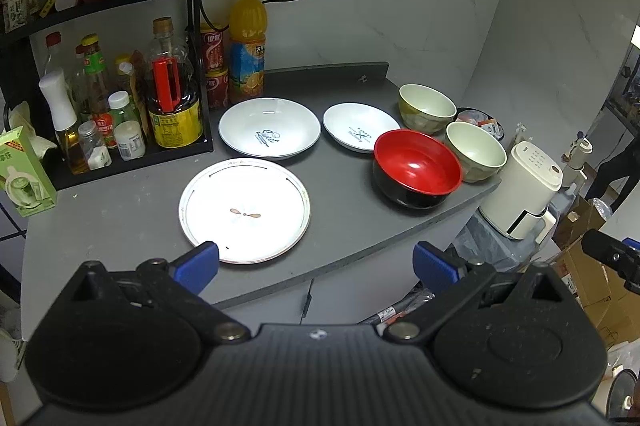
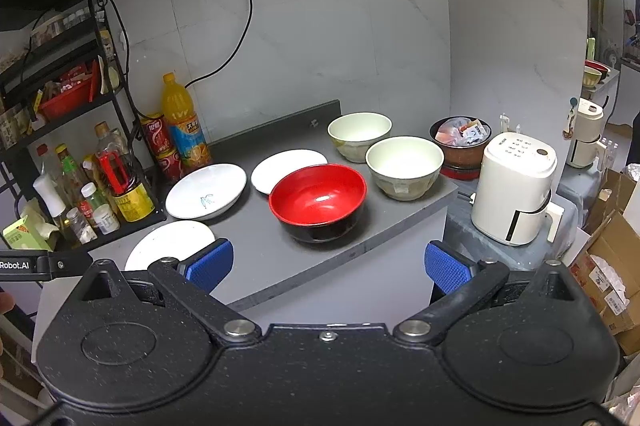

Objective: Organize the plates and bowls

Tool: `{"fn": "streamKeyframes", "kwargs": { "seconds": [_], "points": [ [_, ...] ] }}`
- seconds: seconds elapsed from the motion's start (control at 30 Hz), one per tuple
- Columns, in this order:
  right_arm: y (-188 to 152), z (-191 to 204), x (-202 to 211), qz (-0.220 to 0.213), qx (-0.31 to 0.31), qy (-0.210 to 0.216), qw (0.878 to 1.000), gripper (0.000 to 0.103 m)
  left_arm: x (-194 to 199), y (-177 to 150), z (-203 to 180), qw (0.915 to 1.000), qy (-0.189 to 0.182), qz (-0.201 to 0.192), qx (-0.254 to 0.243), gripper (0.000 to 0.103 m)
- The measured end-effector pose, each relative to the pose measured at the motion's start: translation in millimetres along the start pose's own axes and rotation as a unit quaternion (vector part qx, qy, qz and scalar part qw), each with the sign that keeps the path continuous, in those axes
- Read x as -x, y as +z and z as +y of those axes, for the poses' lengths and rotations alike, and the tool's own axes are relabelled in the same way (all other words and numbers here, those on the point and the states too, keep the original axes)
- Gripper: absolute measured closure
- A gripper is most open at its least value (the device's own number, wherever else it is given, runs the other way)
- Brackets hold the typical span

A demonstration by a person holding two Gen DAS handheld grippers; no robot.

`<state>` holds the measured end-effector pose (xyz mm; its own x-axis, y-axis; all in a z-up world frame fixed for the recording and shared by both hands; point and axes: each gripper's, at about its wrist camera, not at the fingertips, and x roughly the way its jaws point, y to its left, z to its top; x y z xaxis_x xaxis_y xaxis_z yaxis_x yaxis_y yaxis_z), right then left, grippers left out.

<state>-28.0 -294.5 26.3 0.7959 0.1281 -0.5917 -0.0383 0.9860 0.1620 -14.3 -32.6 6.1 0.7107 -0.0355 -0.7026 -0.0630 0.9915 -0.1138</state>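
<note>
Both hand-held grippers, left and right, are hanging wide open over the grey surface, gripping nothing. Taking the red bowl as landmark, three white plates are lying to its left, two pale green bowls sitting just behind it.

The left gripper hangs above the counter's near edge, its blue-padded fingers spread wide with nothing between them. The right gripper hovers likewise over the near edge, jaws wide apart and empty, apparently level with the left.
</note>
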Motion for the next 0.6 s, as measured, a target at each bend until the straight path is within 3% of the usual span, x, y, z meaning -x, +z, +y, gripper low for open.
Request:
{"fn": "streamKeyframes", "kwargs": {
  "seconds": [0.6],
  "points": [
    [-2.8,-1.4,0.9,0.004,0.001,0.006,1.000,0.000,1.0,-3.2,-1.1,1.0000,0.002,0.003,0.004,0.001]
  ]
}}
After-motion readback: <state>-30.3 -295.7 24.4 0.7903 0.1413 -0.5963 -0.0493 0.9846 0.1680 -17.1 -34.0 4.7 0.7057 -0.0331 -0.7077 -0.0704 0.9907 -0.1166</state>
